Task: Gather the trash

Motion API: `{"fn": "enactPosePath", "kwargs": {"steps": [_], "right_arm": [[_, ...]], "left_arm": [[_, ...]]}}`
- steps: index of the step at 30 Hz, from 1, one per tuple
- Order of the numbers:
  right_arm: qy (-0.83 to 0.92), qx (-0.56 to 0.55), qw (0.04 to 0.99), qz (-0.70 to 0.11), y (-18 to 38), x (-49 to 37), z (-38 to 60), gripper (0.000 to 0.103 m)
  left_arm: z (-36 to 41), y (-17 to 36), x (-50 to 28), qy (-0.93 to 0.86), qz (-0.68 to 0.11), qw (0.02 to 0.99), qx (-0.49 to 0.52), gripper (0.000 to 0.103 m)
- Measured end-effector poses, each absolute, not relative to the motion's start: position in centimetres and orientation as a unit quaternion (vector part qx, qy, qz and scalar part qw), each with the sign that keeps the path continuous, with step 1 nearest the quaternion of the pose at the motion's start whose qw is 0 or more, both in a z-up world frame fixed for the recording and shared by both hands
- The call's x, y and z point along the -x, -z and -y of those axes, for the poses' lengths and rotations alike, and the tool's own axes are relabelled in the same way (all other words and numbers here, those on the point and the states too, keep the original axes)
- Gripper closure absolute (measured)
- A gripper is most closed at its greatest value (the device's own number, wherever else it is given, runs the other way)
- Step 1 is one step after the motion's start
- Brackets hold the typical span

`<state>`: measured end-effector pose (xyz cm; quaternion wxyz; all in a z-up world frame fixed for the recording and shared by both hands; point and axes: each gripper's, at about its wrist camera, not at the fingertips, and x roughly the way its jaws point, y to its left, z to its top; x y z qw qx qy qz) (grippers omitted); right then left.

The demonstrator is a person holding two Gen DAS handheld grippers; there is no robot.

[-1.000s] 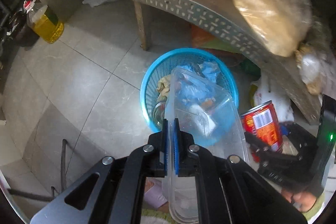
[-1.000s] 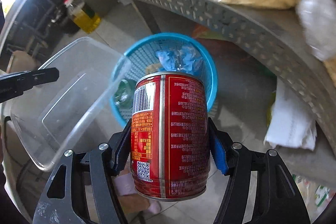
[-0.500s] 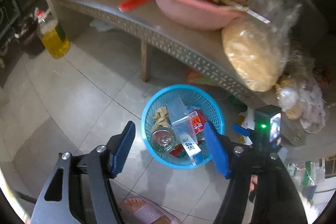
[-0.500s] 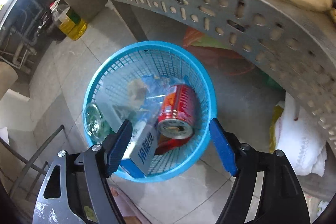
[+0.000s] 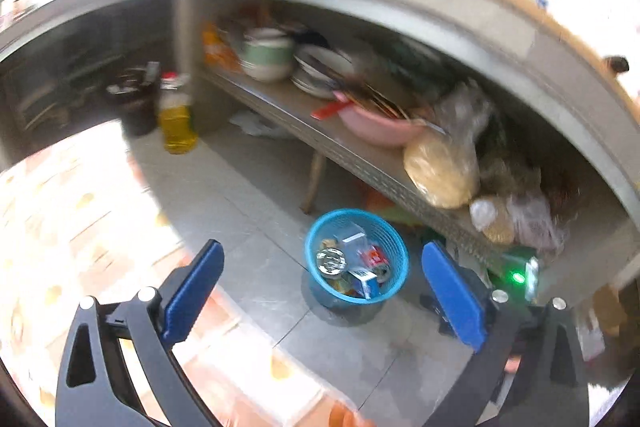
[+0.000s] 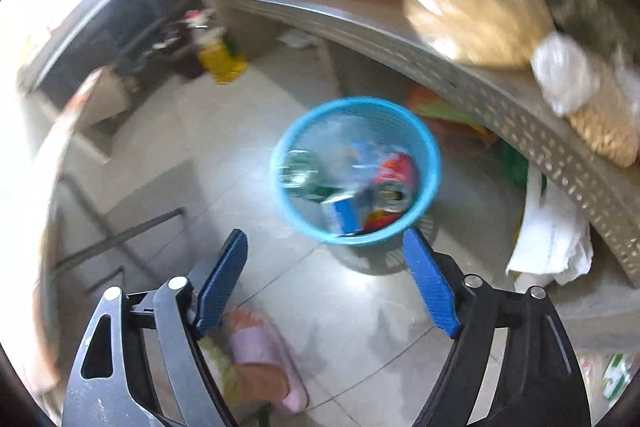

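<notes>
A blue mesh basket [image 5: 352, 211] [image 6: 356, 101] stands on the tiled floor under a metal shelf. Inside it lie a red can [image 5: 374, 255] [image 6: 394, 171], a clear plastic container [image 5: 350, 241], a glass jar [image 5: 331, 261] [image 6: 298, 167] and a blue-and-white carton [image 5: 366, 279] [image 6: 340, 215]. My left gripper [image 5: 322, 251] hangs high above and back from the basket, its jaws opening wide with nothing between them. My right gripper [image 6: 325, 233] is lower and nearer the basket, its jaws also opening and holding nothing. Both views are motion-blurred.
The perforated metal shelf [image 5: 360, 163] carries a pink bowl [image 5: 376, 127], stacked dishes and a bag of grain [image 5: 440, 171]. An oil bottle [image 5: 176, 123] stands on the floor at the left. A foot in a purple slipper [image 6: 264, 359] is below the right gripper. A white bag [image 6: 552, 239] lies right of the basket.
The left gripper let go of the clear container and the right let go of the red can; both now lie in the basket. Both grippers rose and drew back, jaws widening.
</notes>
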<state>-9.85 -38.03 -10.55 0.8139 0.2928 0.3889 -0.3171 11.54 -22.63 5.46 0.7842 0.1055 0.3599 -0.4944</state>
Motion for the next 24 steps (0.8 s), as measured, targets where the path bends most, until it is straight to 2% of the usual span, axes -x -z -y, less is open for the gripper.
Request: {"fn": "enactPosePath", "kwargs": {"steps": [4, 6, 13, 19, 24], "right_arm": [[0.271, -0.234, 0.859, -0.366, 5.9, 8.2, 33.1, 0.016], [0.243, -0.201, 0.884, -0.345, 3.3, 7.4, 30.2, 0.008], [0.193, -0.123, 0.918, -0.323, -1.4, 4.0, 23.4, 0.008], [0.224, -0.056, 0.923, -0.306, -2.9, 4.1, 20.2, 0.008], [0.259, -0.054, 0.928, -0.263, -4.0, 5.5, 19.2, 0.008]], "left_arm": [[15.6, -5.9, -10.1, 0.416, -0.34, 0.842, -0.053, 0.006], [13.1, -5.9, -9.4, 0.379, -0.341, 0.86, -0.033, 0.006], [6.5, -4.8, -6.4, 0.207, -0.335, 0.919, -0.011, 0.006], [4.8, -5.6, -4.6, 0.169, -0.312, 0.935, 0.012, 0.006], [3.9, -7.4, -4.2, 0.143, -0.296, 0.944, 0.02, 0.006]]}}
